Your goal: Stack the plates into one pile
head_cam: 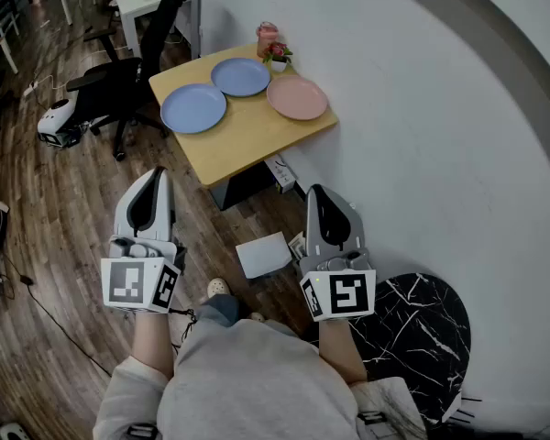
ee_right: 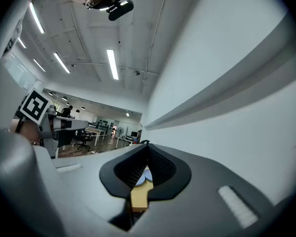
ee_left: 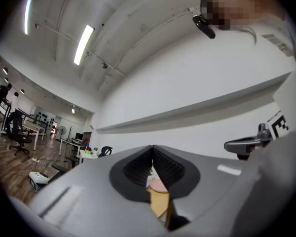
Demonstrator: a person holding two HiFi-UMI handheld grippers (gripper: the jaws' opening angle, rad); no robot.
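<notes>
Wooden floor (head_cam: pixel 64 200) and a white wall (head_cam: pixel 422 108) surround a small desk (head_cam: pixel 247 145) set far ahead. The left hand-held gripper (head_cam: pixel 156 176) and the right hand-held gripper (head_cam: pixel 317 192) are held near and low, well apart from the desk, each with jaws pressed together and nothing clamped. Three plates are laid singly on the desk, close beside one another: the left blue plate (head_cam: pixel 193 108), the far blue plate (head_cam: pixel 240 76) and the pink plate (head_cam: pixel 297 97) at the right. None is stacked, so the whole pile is judged still to be made.
</notes>
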